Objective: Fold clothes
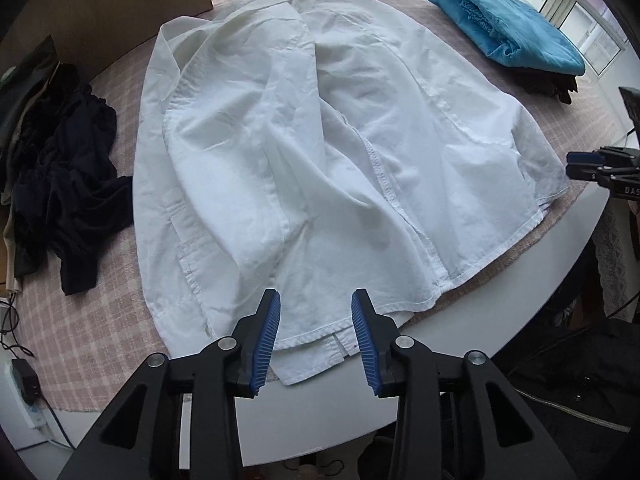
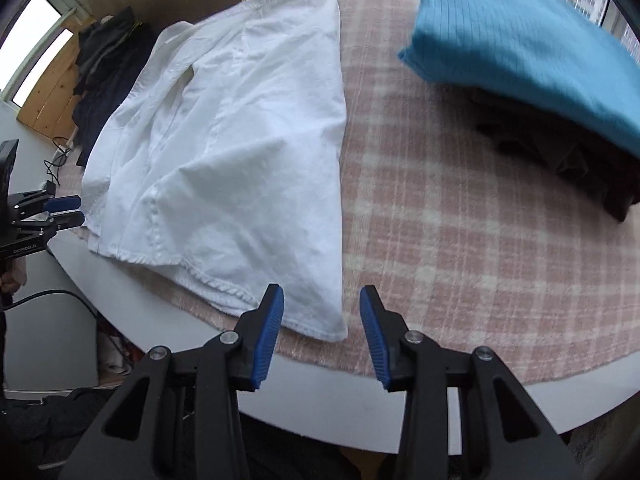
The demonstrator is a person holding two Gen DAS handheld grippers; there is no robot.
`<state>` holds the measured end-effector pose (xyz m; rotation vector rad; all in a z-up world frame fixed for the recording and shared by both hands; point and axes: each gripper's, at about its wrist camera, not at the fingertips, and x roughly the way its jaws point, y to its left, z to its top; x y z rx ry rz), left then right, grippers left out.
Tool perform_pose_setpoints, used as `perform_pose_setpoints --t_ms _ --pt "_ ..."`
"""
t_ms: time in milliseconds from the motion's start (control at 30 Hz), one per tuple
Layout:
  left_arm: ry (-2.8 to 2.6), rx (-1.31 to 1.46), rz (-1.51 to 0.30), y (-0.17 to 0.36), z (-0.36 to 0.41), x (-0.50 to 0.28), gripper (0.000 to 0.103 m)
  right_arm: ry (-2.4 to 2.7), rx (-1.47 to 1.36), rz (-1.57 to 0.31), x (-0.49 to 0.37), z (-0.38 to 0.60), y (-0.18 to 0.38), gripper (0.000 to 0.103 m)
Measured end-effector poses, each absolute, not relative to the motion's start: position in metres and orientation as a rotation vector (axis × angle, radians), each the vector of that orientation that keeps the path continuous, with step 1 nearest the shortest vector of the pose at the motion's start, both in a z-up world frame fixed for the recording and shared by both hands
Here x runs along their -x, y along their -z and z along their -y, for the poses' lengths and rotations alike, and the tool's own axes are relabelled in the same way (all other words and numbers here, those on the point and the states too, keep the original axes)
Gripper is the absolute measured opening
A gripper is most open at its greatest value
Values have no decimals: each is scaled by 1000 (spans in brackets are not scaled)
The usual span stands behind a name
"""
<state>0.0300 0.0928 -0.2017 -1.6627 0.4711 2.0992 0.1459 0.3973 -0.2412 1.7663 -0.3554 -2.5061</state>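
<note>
White shirt (image 1: 304, 152) lies spread on the pink plaid cloth (image 2: 460, 220), both grippers (image 1: 316, 336) (image 2: 322, 332) wide apart and empty at its near hem, probably lining up a grab.

The white shirt (image 1: 304, 168) is thin, creased woven cloth, matt. Under it the pink checked cover (image 2: 460, 248) looks fuzzy; the teal sweater (image 2: 520, 44) is ribbed knit.

Bare pink checked cloth (image 2: 460, 220) between white shirt (image 2: 240, 140) and blue folded stack (image 2: 520, 52).

Daylit windows (image 1: 576, 20) behind; white round table (image 1: 500, 300) under pink plaid cloth (image 2: 460, 220); perhaps wooden panel (image 2: 52, 92) left.
</note>
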Motion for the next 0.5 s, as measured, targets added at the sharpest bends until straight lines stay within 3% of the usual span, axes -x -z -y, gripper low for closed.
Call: perform_pose_setpoints --t_ms 233,500 --pt "-2079 1712 -429 210 -86 -35 35 2431 -1684 297 -134 -377 242 39" --pt "-1991 1641 -404 209 -116 -49 35 2372 -1659 423 -146 -385 259 39"
